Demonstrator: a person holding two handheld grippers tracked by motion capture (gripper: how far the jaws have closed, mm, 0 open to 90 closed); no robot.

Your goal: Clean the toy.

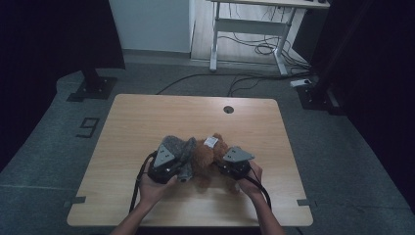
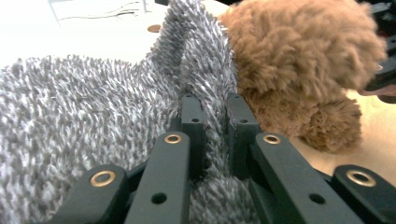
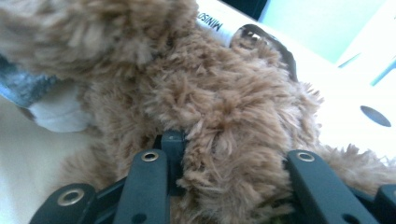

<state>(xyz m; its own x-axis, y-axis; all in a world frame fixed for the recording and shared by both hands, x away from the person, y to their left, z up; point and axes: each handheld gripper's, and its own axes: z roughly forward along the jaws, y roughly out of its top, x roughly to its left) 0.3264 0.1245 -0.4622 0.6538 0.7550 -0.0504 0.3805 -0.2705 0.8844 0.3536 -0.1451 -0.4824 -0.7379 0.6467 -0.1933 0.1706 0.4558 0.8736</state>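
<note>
Left hand-held gripper (image 2: pixel 211 116) clamped on grey knit garment (image 2: pixel 93 121). Right hand-held gripper (image 3: pixel 224 154) gripping brown plush toy (image 3: pixel 219 102). Toy lies near bench (image 1: pixel 147 117) front edge, centre.

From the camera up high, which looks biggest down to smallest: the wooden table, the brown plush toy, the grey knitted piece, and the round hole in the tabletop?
1. Wooden table, by far the largest.
2. Brown plush toy and grey knitted piece: they look about alike, and the grippers cover part of each, so I won't rank them.
3. Round hole, smallest.
</note>
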